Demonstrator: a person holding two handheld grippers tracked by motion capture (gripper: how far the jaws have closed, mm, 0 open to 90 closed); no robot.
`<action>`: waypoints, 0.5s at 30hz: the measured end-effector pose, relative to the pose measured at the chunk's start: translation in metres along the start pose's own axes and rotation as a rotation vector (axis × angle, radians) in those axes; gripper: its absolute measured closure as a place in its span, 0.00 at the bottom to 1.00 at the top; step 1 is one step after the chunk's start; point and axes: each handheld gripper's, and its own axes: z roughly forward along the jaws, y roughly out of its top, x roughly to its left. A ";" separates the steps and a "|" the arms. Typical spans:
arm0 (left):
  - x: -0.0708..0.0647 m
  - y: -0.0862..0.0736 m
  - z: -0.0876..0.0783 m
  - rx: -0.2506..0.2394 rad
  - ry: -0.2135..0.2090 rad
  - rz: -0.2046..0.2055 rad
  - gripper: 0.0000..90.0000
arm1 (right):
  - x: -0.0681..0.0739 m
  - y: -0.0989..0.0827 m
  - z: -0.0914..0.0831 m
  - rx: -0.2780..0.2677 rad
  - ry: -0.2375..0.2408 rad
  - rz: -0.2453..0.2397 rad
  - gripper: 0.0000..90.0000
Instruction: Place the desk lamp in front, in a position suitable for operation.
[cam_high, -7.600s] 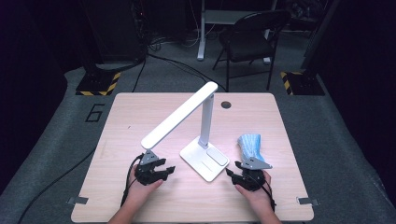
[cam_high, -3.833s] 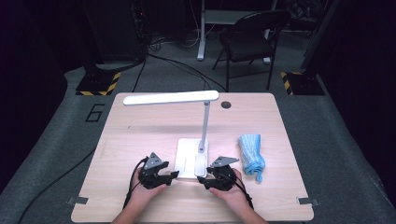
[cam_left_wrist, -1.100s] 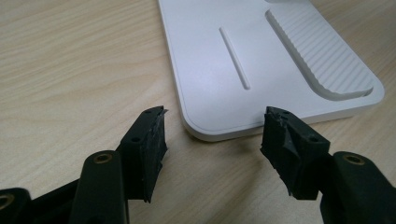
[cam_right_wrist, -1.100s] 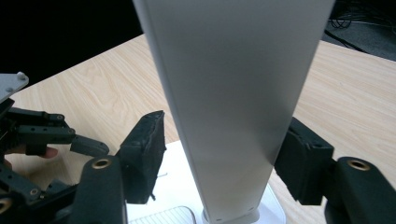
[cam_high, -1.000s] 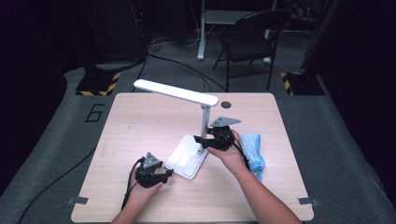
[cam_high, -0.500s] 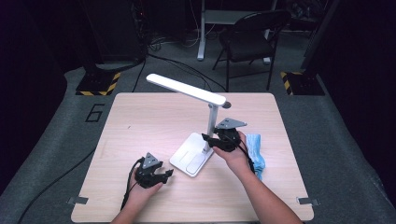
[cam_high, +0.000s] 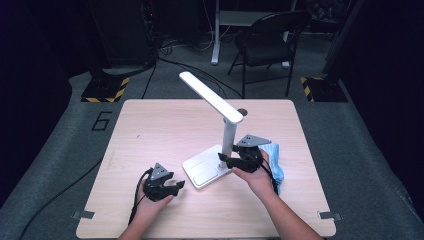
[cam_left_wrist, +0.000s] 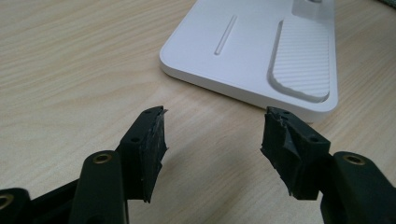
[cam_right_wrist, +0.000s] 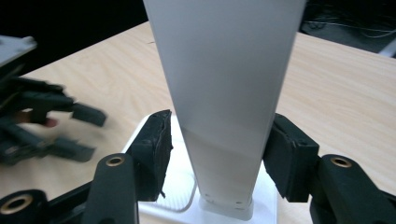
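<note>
- Straddling lamp post (cam_right_wrist: 224, 93), right gripper (cam_right_wrist: 217, 149) fingers just opened; left pad apart, right pad at its edge.
- Lamp base (cam_high: 205, 170) mid-desk (cam_high: 150, 125).
- Left gripper (cam_left_wrist: 212, 140) fingers spread, empty, nr base corner.

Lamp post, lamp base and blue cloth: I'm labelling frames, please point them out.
lamp post (cam_right_wrist: 224, 93), right gripper view, its front face.
lamp base (cam_left_wrist: 261, 51), left gripper view, its top.
blue cloth (cam_high: 276, 165), high view, its middle.

my left gripper (cam_high: 176, 185) rests low near the table's front, jaws spread wide on nothing. my right gripper (cam_high: 223, 160) reaches in from the right, forearm angled inward, its jaws having just opened further, set either side of the lamp post (cam_right_wrist: 224, 98).
</note>
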 end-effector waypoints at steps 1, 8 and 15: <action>-0.001 0.000 -0.001 0.005 -0.007 -0.018 0.43 | 0.003 -0.002 -0.003 -0.001 0.017 0.001 0.50; 0.001 0.000 -0.002 -0.007 -0.005 -0.023 0.43 | 0.016 -0.005 -0.009 0.018 0.082 0.001 0.52; 0.001 0.000 -0.002 -0.022 0.006 -0.033 0.43 | 0.023 -0.005 -0.006 0.013 0.155 0.002 0.60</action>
